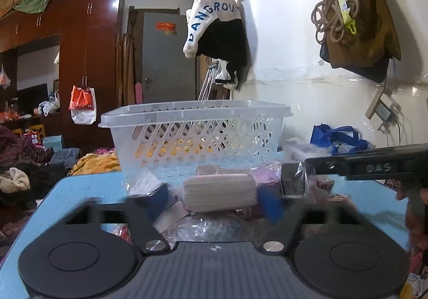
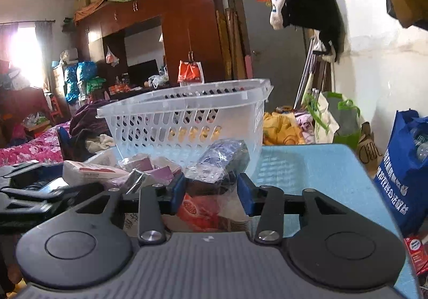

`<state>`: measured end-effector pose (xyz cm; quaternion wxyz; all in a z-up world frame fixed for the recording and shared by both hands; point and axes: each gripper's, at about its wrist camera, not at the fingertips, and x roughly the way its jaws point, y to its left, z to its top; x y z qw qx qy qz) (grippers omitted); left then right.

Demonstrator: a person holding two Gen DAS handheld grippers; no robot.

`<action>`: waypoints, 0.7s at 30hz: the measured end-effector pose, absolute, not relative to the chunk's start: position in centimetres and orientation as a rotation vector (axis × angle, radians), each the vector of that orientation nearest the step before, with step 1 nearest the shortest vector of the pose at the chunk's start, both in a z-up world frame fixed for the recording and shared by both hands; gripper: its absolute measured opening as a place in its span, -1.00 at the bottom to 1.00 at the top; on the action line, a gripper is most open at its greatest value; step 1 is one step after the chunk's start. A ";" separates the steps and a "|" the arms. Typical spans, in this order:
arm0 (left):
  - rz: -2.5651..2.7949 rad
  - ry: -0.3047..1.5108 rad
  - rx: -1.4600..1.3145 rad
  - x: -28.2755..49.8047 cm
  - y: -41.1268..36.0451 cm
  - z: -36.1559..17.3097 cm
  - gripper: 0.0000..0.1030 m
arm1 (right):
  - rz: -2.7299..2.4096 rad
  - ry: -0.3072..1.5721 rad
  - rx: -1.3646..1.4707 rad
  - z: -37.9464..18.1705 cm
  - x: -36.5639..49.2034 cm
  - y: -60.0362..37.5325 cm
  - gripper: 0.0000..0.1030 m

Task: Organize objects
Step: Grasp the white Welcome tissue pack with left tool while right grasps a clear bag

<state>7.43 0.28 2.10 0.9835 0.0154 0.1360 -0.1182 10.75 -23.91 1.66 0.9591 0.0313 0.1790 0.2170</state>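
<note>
A clear plastic basket (image 1: 198,133) stands on the blue table (image 1: 88,186); it also shows in the right wrist view (image 2: 187,122). In front of it lies a pile of small packets. My left gripper (image 1: 214,200) is open, its blue pads either side of a white tissue pack (image 1: 219,196); I cannot tell if they touch it. My right gripper (image 2: 211,192) is open and empty above a red packet (image 2: 198,210), just short of a purple wrapped packet (image 2: 224,157). The right gripper also shows in the left wrist view (image 1: 374,165).
A blue shopping bag (image 2: 401,176) stands at the table's right edge. A red box (image 2: 416,248) lies beside it. Bare blue table surface (image 2: 307,165) lies right of the pile. A white wall with hanging bags is on the right. Clothes and a bed lie beyond the table's left side.
</note>
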 end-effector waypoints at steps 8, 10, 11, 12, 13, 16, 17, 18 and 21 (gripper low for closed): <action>-0.264 0.246 0.002 6.4 1.0 2.1 0.08 | 0.455 0.327 0.100 1.7 9.5 -25.2 -0.11; -0.271 0.223 -0.015 6.0 1.4 2.5 0.08 | 0.457 0.319 0.095 1.8 9.4 -25.2 -0.11; -0.272 0.210 -0.022 5.8 1.6 2.7 0.08 | 0.457 0.314 0.094 2.0 9.4 -25.2 -0.11; -0.272 0.197 -0.028 5.6 1.9 3.0 0.08 | 0.459 0.308 0.094 2.1 9.4 -25.2 -0.11; -0.272 0.190 -0.031 5.5 2.0 3.2 0.08 | 0.458 0.304 0.093 2.2 9.4 -25.2 -0.11; -0.271 0.185 -0.029 5.7 2.2 3.5 0.08 | 0.458 0.290 0.089 2.5 9.2 -25.1 -0.10; -0.272 0.191 -0.027 5.9 2.2 3.4 0.07 | 0.460 0.286 0.087 2.5 9.1 -25.1 -0.10; -0.277 0.200 -0.029 6.1 2.2 3.2 0.07 | 0.461 0.283 0.085 2.5 9.0 -25.1 -0.10; -0.292 0.220 -0.037 6.6 2.2 2.8 0.07 | 0.466 0.276 0.084 2.5 8.9 -25.1 -0.10</action>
